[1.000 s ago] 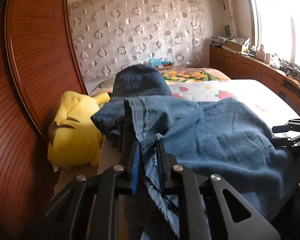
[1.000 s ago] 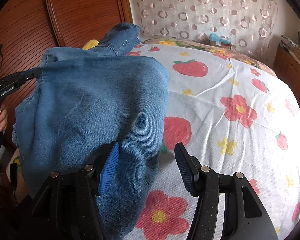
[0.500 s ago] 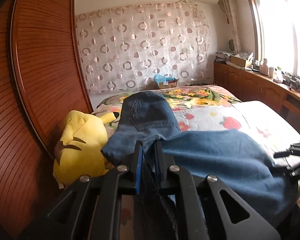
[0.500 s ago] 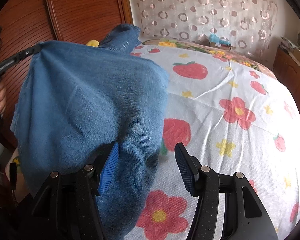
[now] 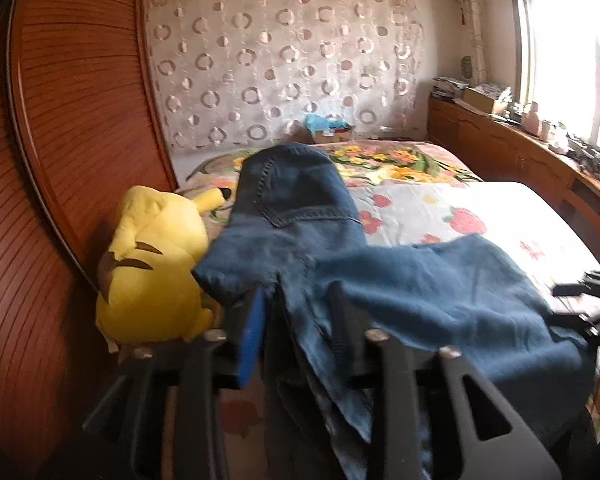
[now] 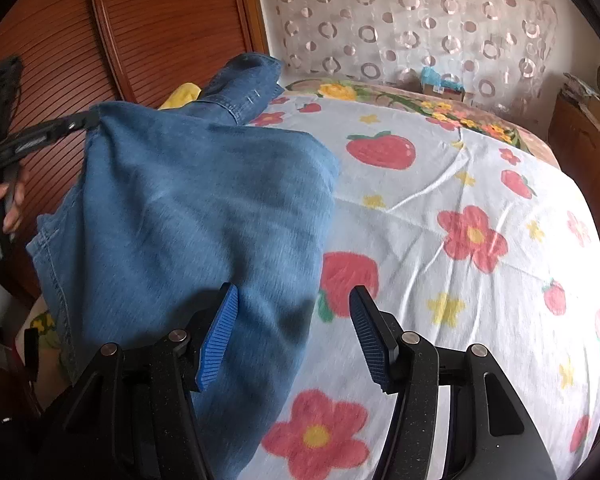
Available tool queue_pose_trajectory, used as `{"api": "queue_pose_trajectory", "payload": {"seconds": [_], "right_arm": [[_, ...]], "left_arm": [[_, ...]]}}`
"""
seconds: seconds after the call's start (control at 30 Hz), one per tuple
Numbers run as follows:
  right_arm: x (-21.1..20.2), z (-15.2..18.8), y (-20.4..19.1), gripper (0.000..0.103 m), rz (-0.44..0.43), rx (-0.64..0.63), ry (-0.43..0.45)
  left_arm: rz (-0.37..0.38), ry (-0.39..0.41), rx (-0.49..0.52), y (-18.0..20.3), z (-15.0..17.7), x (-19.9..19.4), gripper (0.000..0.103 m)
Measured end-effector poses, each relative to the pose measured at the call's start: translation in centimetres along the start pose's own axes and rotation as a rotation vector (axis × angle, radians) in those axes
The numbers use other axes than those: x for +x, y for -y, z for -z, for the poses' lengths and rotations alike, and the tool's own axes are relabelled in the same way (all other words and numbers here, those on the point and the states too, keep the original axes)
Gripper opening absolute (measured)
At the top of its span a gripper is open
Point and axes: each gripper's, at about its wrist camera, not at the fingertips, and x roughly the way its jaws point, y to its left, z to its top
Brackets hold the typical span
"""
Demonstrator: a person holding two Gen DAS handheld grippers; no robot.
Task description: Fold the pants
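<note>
Left tool (image 5: 300,320), jaws just opening, frees the folded jeans (image 6: 188,216) onto the bed (image 6: 440,200); right tool (image 6: 292,340) gapes over them, gripping nothing.

The left gripper (image 5: 300,312) is motion-blurred, and the jeans (image 5: 420,292) draped across it cover the inner face of its right-hand finger, so it cannot be told whether either pad touches the cloth between them. Below that gripper the denim runs out past the picture's bottom edge, its hem unseen. To that gripper's left, the base of a yellow plush toy (image 5: 156,264) is hidden behind the finger. Ahead of the right gripper (image 6: 294,330), the jeans hide the bedsheet (image 6: 460,184) beneath; the pants' lower edge passes behind its left finger. Far left, a hand (image 6: 2,208) is cropped by the frame.
</note>
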Motion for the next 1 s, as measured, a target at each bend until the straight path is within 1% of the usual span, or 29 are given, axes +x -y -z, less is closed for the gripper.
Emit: {"api": "queue_pose_trajectory", "payload": {"seconds": [0.03,0.17,0.27,0.37,0.47,0.5,0.53,0.57,0.6,0.63,0.67,0.77,0.8,0.9,0.93,1.0], "right_arm": [[0.1,-0.3,0.1,0.059,-0.003,0.003,-0.005],[1.2,-1.4,0.6,0.059,-0.022,0.021,-0.027],[2.4,-2.1,0.7,0.059,-0.04,0.035,-0.046],[3.5,-2.4,0.8,0.06,-0.054,0.044,-0.071],[3.8,-2.5,0.7,0.06,-0.061,0.052,-0.061],[3.9,-2.6,0.6,0.055,-0.065,0.056,-0.06],[3.9,-2.7,0.5,0.046,-0.082,0.056,-0.062],[4.1,-2.8,0.4,0.031,-0.106,0.055,-0.068],[4.0,-2.9,0.2,0.014,-0.11,0.053,-0.064],[3.9,-3.0,0.1,0.007,-0.12,0.053,-0.065],[3.5,-3.2,0.0,0.005,-0.139,0.055,-0.057],[1.5,-4.2,-0.6,0.003,-0.138,0.036,0.01],[0.2,-4.9,-0.9,0.003,-0.14,0.03,0.048],[-2.6,-6.6,-1.7,0.002,-0.166,0.007,0.106],[-3.8,-7.2,-2.0,0.002,-0.167,-0.004,0.127],[-6.0,-8.3,-2.9,0.002,-0.138,-0.046,0.175]], "left_arm": [[0.018,0.0,0.0,0.2,0.3,-0.4,0.044],[0.058,0.01,0.01,1.3,0.9,-2.0,0.051],[0.104,0.009,0.01,2.3,1.3,-2.7,0.056],[0.139,0.005,0.024,3.7,1.7,-3.2,0.058],[0.161,0.001,0.036,4.8,2.0,-3.3,0.058],[0.168,0.0,0.037,5.1,2.1,-3.2,0.058],[0.173,-0.003,0.038,5.3,2.2,-3.2,0.058],[0.174,-0.005,0.039,5.5,2.4,-3.1,0.058],[0.173,-0.006,0.038,5.6,2.4,-3.0,0.058],[0.174,-0.009,0.034,5.7,2.6,-2.9,0.059],[0.173,-0.011,0.033,5.7,2.6,-2.8,0.059],[0.164,-0.011,0.024,5.5,2.8,-2.9,0.059],[0.162,-0.01,0.022,5.4,2.7,-2.9,0.059],[0.155,0.001,0.017,5.2,2.5,-3.5,0.059],[0.152,0.005,0.02,5.2,2.5,-3.6,0.059],[0.142,0.025,0.021,5.1,2.3,-4.2,0.059]]}}
